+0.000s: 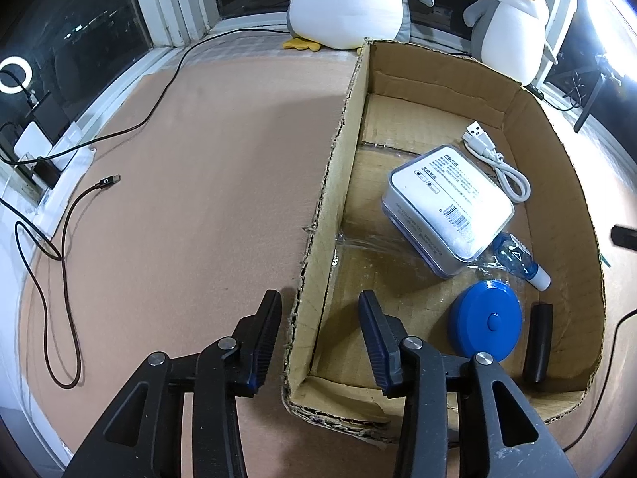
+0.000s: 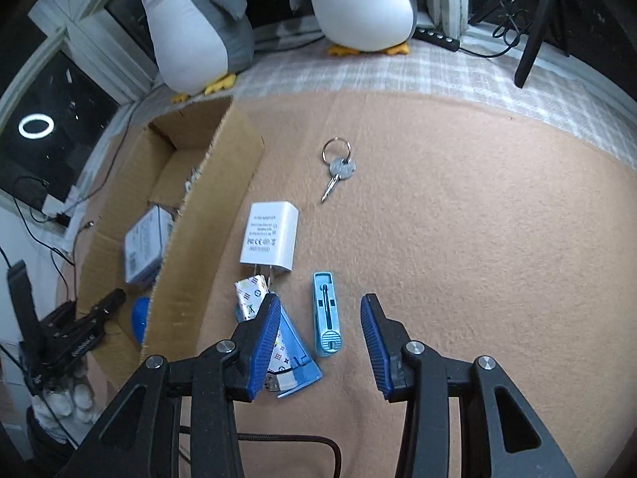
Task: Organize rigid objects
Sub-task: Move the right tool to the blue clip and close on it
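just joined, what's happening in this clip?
A person with a gripper in each hand is sorting small things into a cardboard box. Already in it: a white case, a white cable, a blue round case, a small bottle and a black stick. The left gripper straddles the box's wall, jaws apart. The right gripper, jaws open and empty, hovers over a blue clip. A charger, key and patterned pack remain on the mat.

White charger (image 2: 269,238): FCC mark legible (rest too small); white box (image 1: 450,203): barcode.
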A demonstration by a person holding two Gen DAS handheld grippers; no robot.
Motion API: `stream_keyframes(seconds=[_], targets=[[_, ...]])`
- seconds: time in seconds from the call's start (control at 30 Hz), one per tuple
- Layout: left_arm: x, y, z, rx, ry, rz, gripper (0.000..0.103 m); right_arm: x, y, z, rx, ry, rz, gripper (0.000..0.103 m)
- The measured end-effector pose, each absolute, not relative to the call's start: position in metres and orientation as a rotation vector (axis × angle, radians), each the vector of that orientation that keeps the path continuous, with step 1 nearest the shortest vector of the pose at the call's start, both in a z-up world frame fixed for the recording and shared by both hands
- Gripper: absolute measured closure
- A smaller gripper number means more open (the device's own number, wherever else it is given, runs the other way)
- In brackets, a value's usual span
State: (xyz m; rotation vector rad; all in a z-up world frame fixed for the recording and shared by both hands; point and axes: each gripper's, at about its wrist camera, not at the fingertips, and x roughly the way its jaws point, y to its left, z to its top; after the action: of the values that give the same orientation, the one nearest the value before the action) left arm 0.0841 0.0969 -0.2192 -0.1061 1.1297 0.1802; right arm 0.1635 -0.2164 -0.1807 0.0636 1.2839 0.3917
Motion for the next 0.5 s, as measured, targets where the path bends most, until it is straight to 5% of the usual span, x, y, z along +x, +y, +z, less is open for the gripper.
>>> stream_keyframes(seconds=[0.5], targets=[[0.084, 0.097, -0.219, -0.102, 1.127, 0.182, 0.059, 0.173, -0.193, -0.203, -0.088, 1.341, 0.367, 0.065]])
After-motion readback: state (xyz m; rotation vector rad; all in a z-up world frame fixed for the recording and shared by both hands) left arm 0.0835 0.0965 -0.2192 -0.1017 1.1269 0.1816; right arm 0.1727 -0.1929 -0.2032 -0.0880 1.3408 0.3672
